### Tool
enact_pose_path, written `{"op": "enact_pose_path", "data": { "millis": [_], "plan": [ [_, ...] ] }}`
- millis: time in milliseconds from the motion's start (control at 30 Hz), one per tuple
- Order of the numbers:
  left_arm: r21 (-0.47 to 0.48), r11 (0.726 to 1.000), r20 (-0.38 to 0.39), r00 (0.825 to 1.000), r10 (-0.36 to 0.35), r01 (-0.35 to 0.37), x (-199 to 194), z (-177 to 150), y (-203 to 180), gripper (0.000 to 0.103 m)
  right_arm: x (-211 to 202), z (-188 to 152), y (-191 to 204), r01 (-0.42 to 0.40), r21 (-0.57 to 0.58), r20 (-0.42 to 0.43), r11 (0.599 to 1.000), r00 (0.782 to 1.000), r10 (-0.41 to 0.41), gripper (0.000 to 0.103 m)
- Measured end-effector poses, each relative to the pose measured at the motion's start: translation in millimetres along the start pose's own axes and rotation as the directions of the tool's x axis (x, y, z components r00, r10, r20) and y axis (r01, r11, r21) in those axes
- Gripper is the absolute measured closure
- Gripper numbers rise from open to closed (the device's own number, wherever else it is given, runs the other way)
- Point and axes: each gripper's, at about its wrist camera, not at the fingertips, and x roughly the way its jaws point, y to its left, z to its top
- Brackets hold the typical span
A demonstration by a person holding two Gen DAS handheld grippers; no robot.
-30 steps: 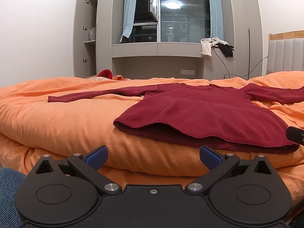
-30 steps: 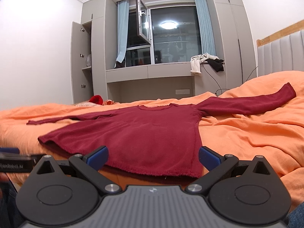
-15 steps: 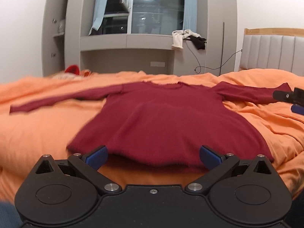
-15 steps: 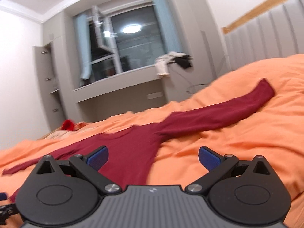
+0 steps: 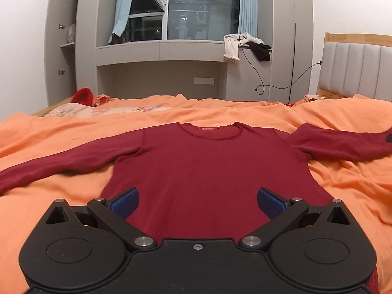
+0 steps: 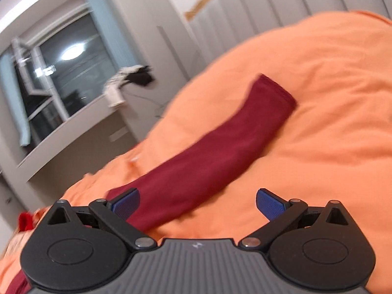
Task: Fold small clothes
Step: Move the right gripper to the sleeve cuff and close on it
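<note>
Jaws: both grippers spread wide, nothing between the pads. Left gripper (image 5: 198, 202) hovers over the lower body of the garment; right gripper (image 6: 198, 203) is tilted and points along one sleeve.

Orange duvet (image 5: 61, 132): covers the whole bed, rumpled into soft ridges, a yielding base that will give under any press.

Red sweater (image 5: 208, 166): long-sleeved knit, lying flat and face up in the middle of the duvet, neckline (image 5: 210, 132) at the far side, both arms spread outward. Likely light, limp and slightly grippy; it should drape from any pinch point and may drag the duvet if the pads bite too deep.

Right sleeve (image 6: 215, 142): lies straight across the duvet up a slope toward the headboard (image 6: 269, 7). View blurred.

Cuff (image 6: 276, 90): open end of that sleeve, the probable place to pinch, top layer and under layer together, for carrying the sleeve across the body.
</note>
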Motion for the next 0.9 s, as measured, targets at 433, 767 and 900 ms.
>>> {"op": "enact_pose_path", "data": {
  "millis": [433,767,900],
  "plan": [
    [-0.037,0.999,-0.114,0.993,0.025,-0.03,86.7,-6.1,13.6,0.001,55.5,1.2,-37.5,0.102,0.122,0.103,0.987,0.988,-0.115,0.0],
    [-0.109,0.991,-0.157,0.985,0.066,-0.084,89.6,-16.4,30.1,0.001,80.1,1.9,-41.2,0.259,0.175,0.196,0.95,0.936,-0.292,0.016],
    [-0.141,0.986,-0.157,0.985,0.065,-0.087,87.7,-16.9,35.6,0.001,85.7,-0.8,-44.8,0.256,0.181,0.244,0.95,0.924,-0.295,0.016]
  ]
}}
